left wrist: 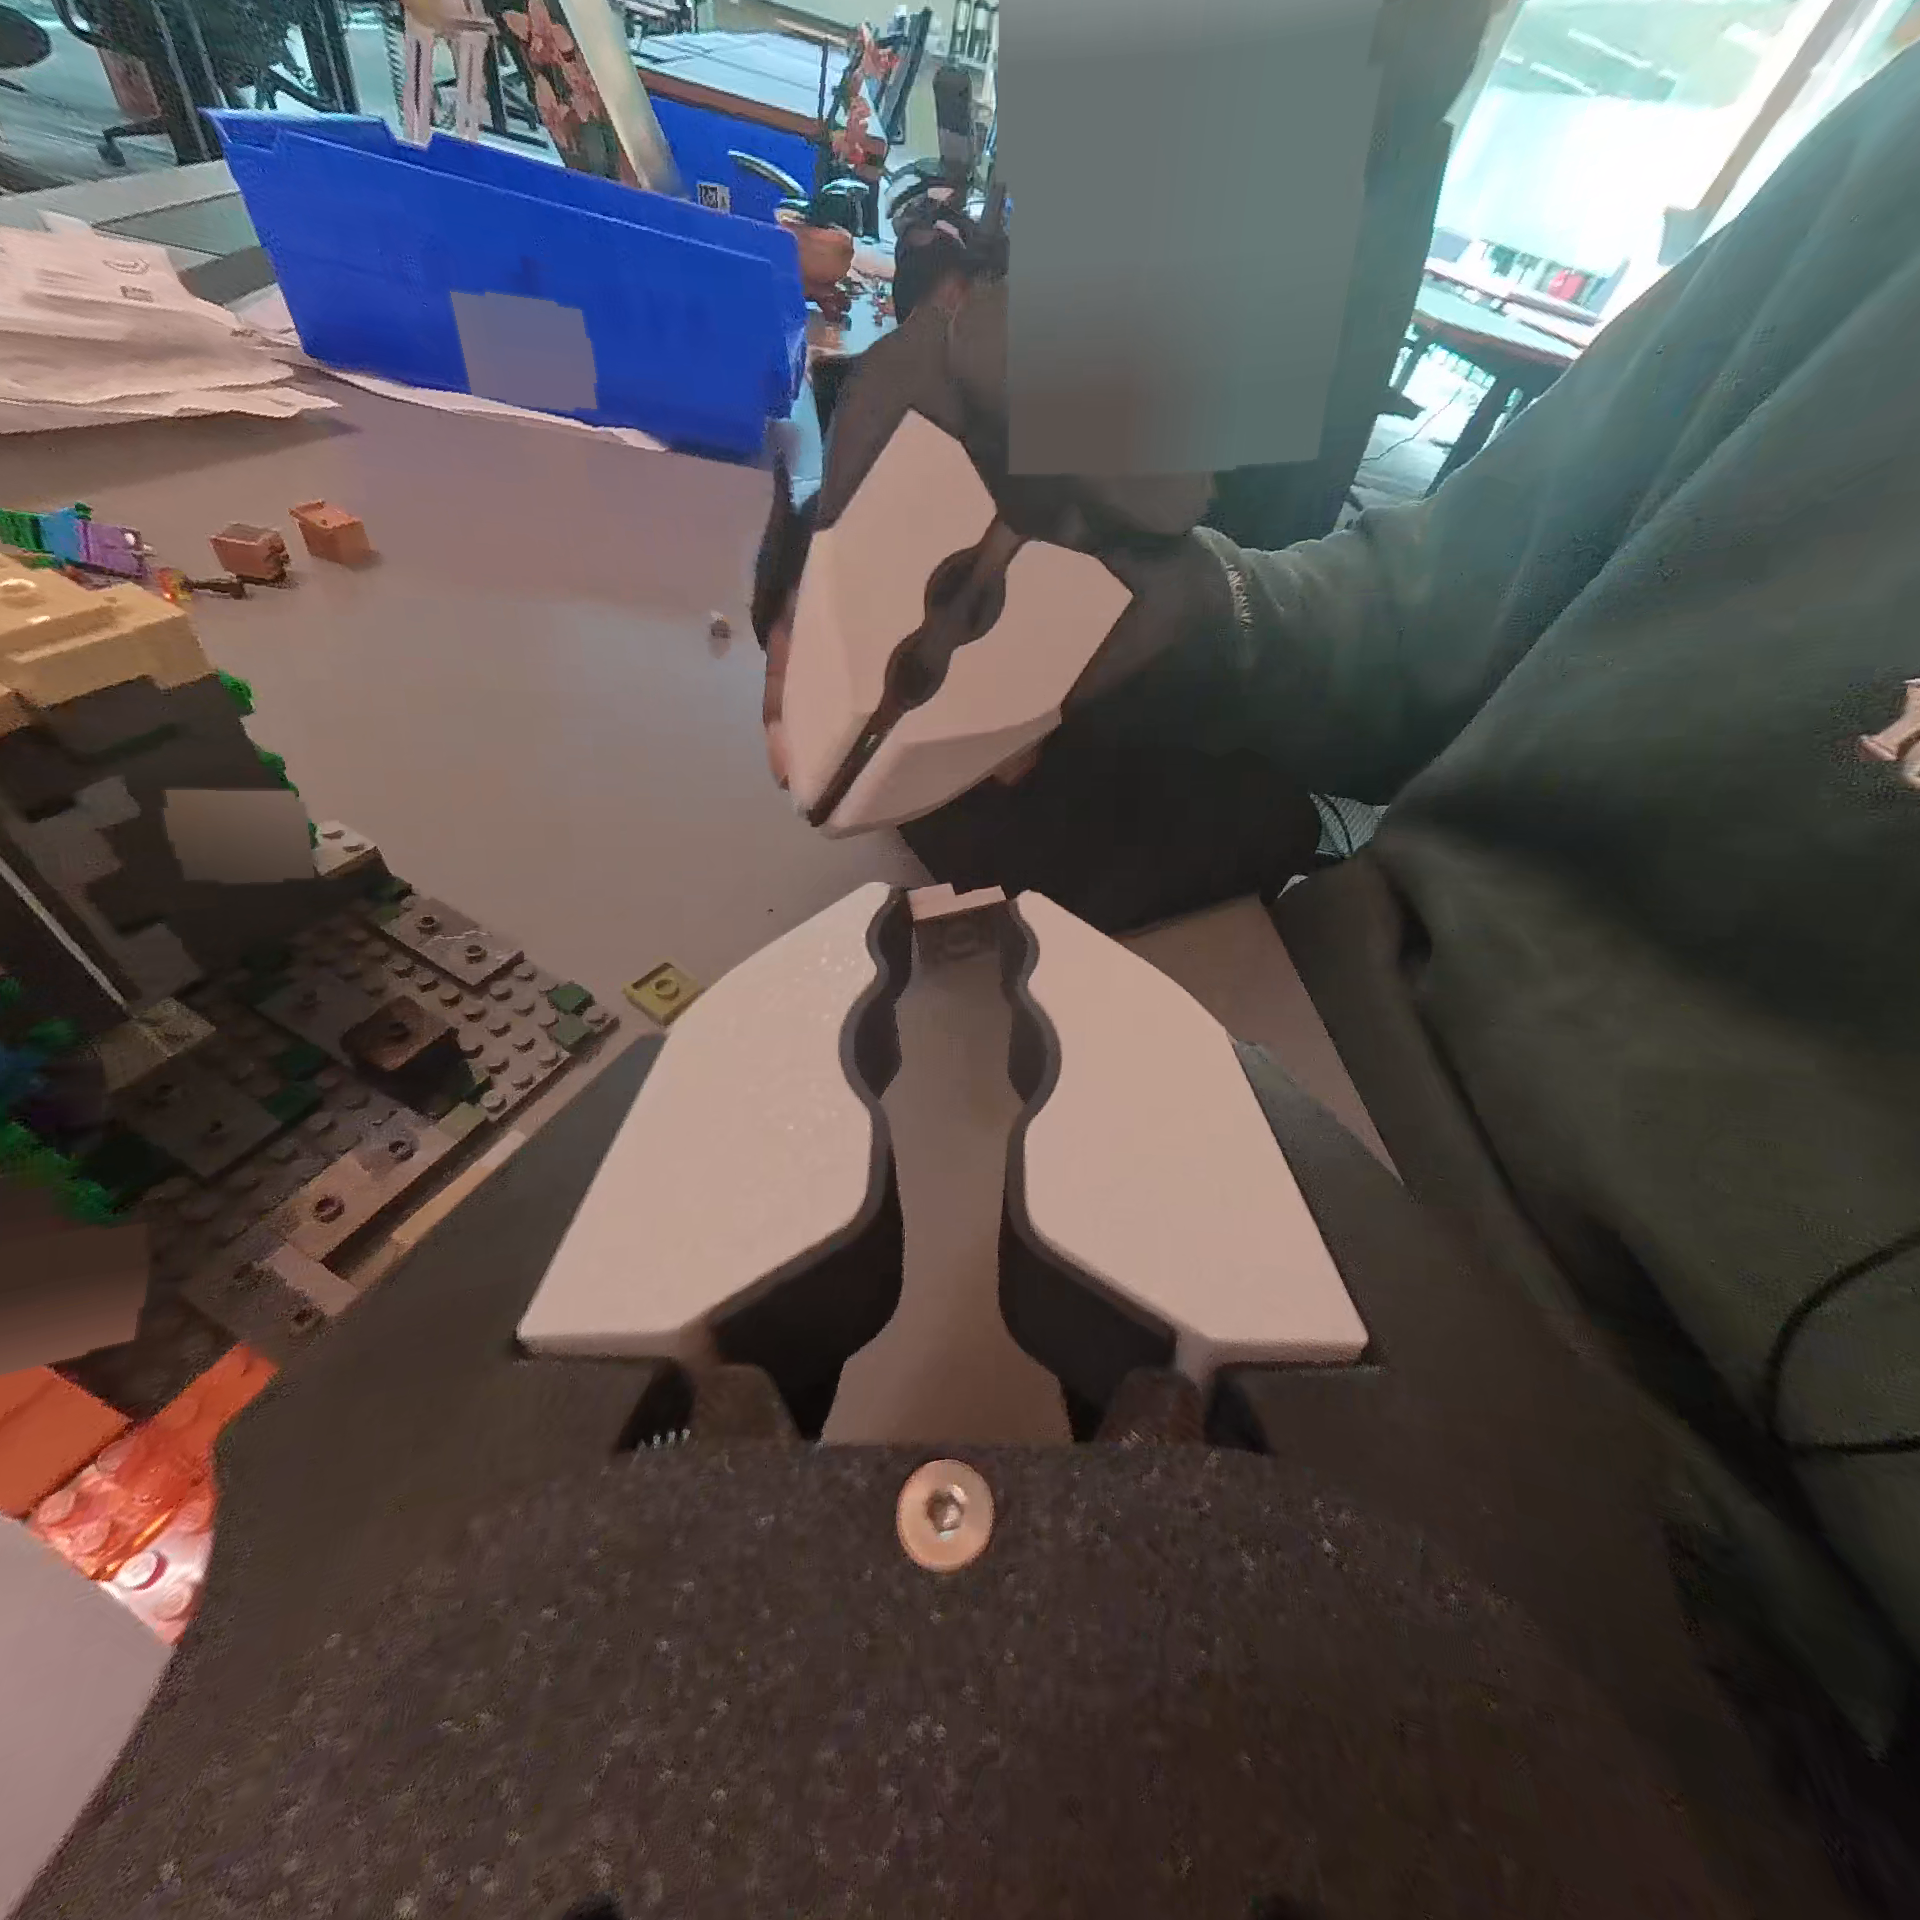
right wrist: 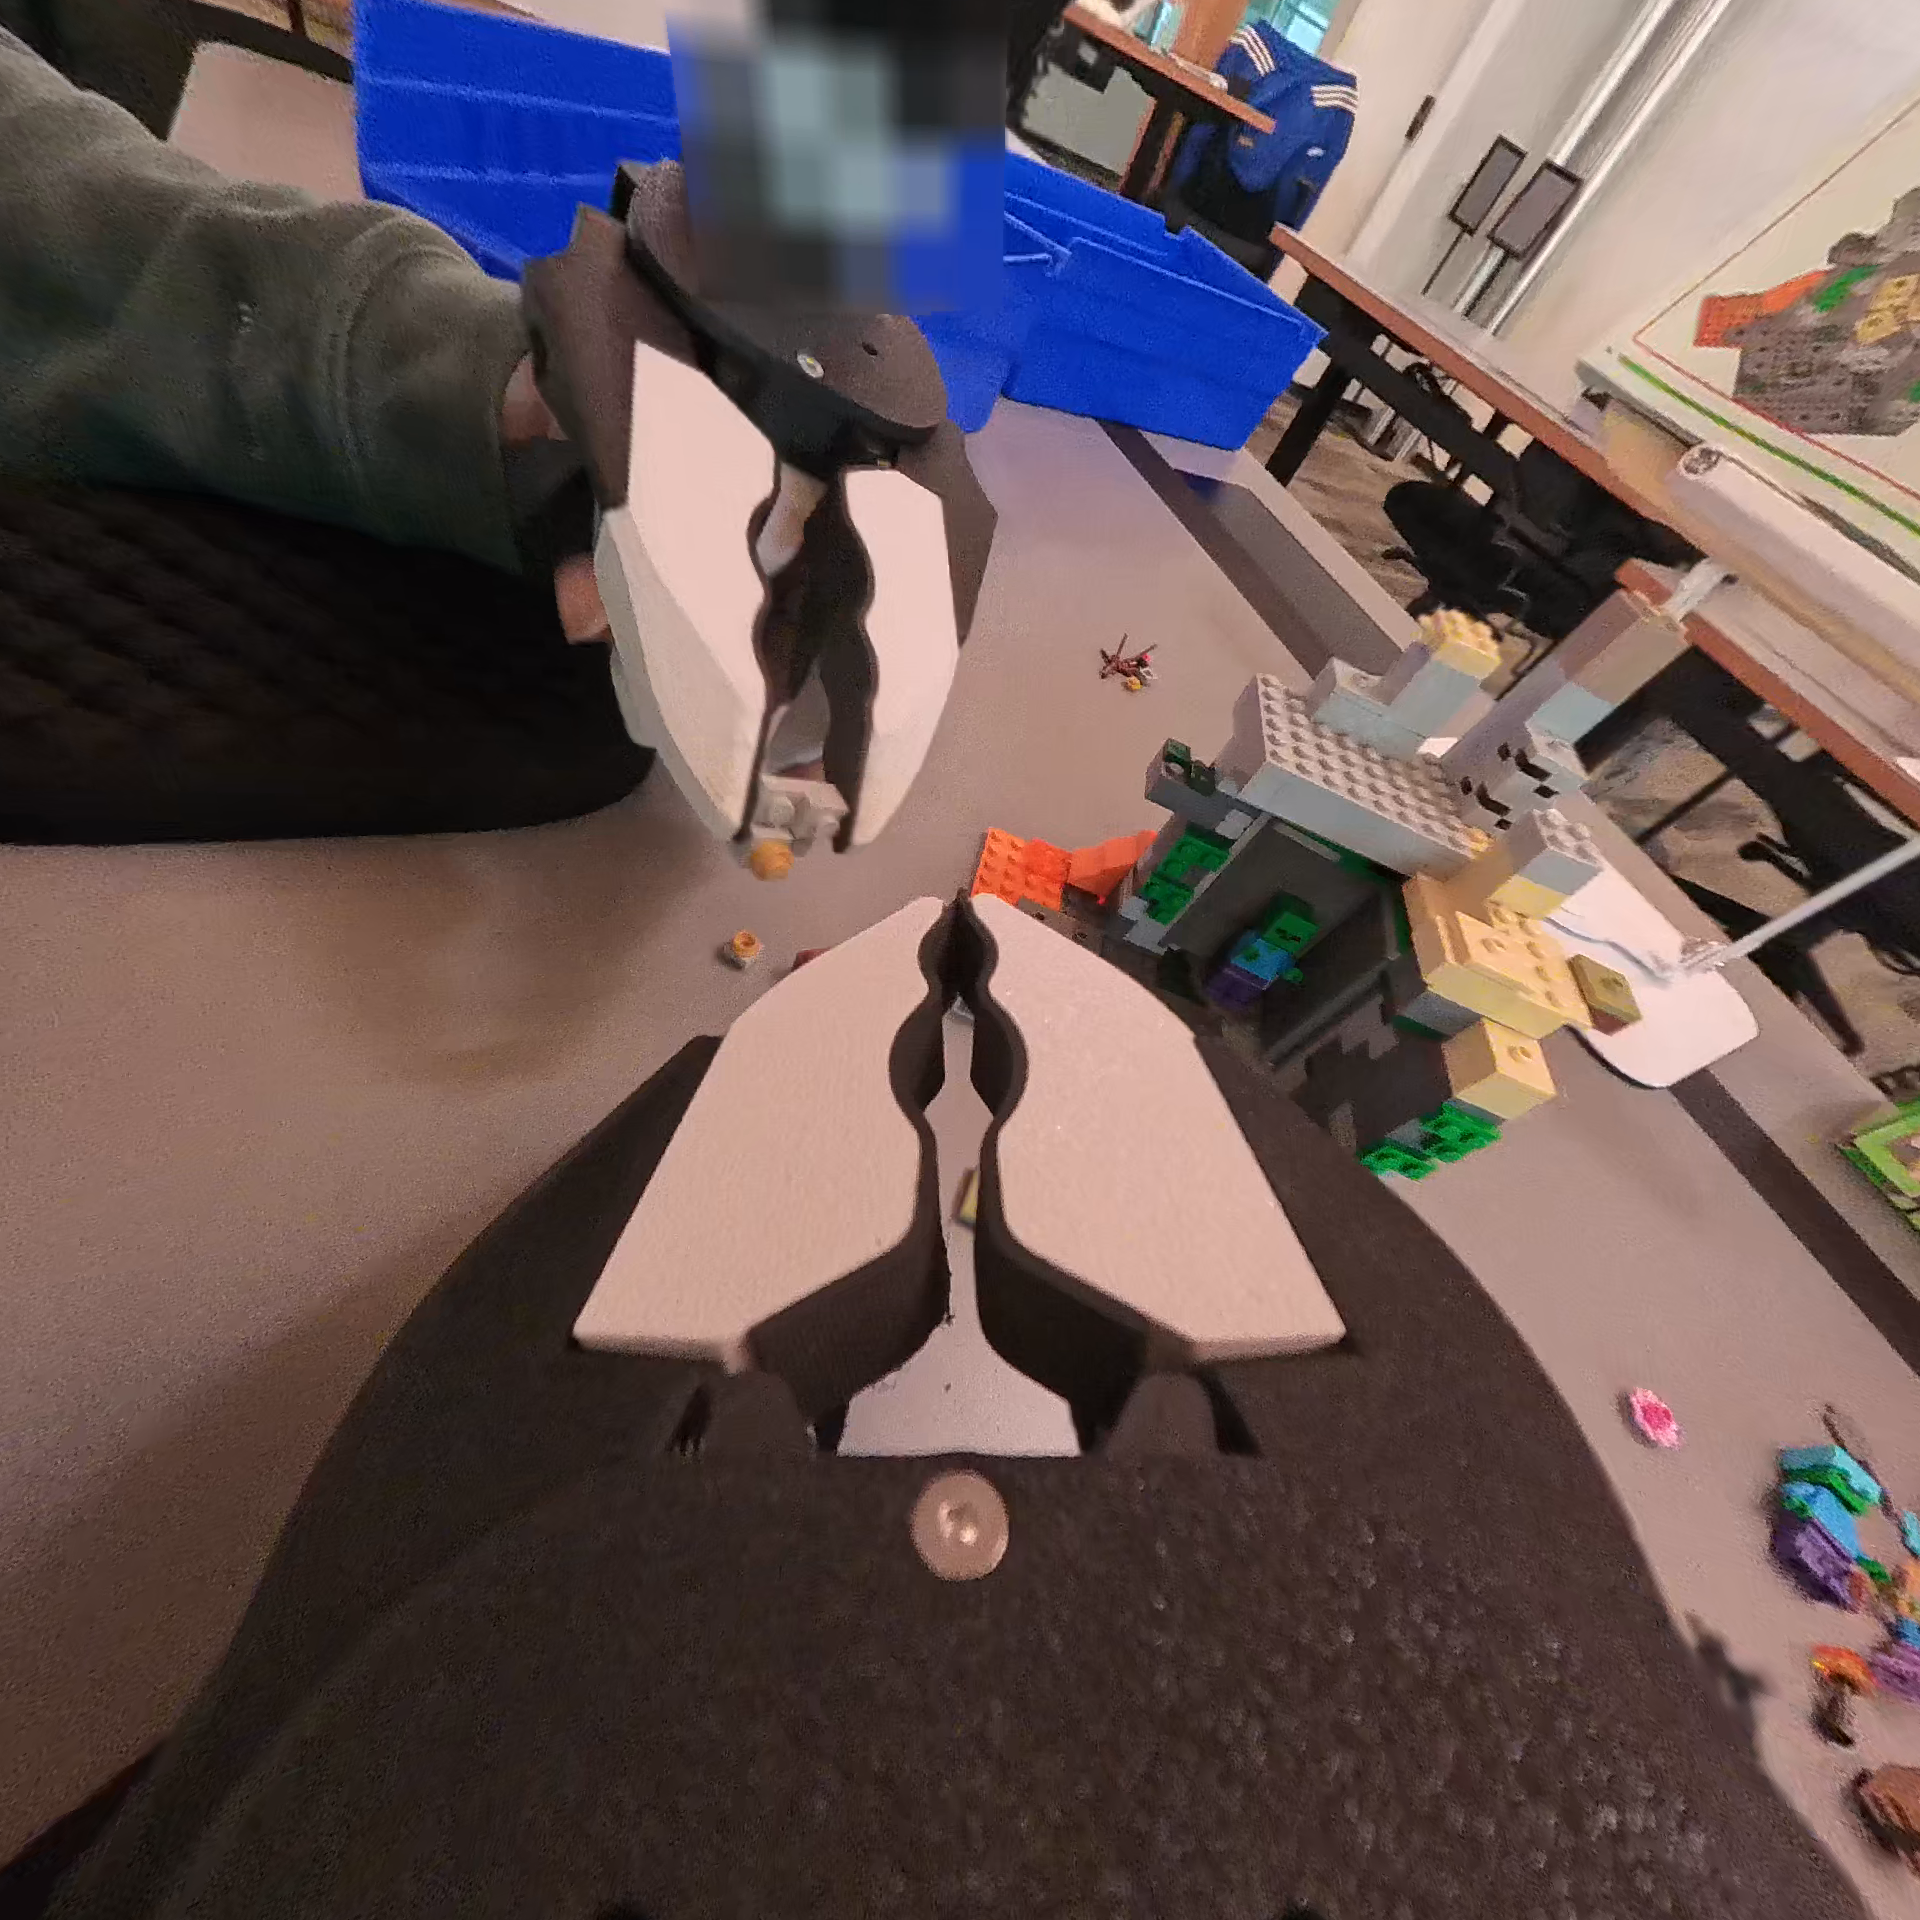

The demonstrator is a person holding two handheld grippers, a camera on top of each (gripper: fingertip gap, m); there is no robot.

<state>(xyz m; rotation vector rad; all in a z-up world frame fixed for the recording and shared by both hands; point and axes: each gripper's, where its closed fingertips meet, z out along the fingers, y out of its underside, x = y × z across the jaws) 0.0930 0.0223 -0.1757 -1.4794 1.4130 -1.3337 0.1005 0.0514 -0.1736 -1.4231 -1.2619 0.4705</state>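
My left gripper [left wrist: 954, 902] is shut on a small grey brick piece [left wrist: 954, 927] held between its fingertips, above the grey table [left wrist: 540, 665]. The right wrist view shows the same gripper [right wrist: 795, 831] from the front, with the grey piece [right wrist: 798, 808] between the pads and a small orange round stud [right wrist: 771, 858] hanging under it. My right gripper [right wrist: 958, 912] is shut with nothing visible between its tips. It also shows in the left wrist view [left wrist: 821, 816], just beyond the left gripper's tips. A loose small piece with an orange stud [right wrist: 742, 948] lies on the table below.
A brick-built model [right wrist: 1403, 883] stands to the right of the right gripper and shows at left in the left wrist view [left wrist: 208, 935]. A blue bin [left wrist: 520, 301] stands behind. A small yellow-green plate [left wrist: 662, 987], brown bricks [left wrist: 330, 530] and papers [left wrist: 125, 332] lie around. My left and right fingertips are right by each other. Between my right fingertips and the small yellow-green plate [left wrist: 662, 987] there is roughly 9 cm.
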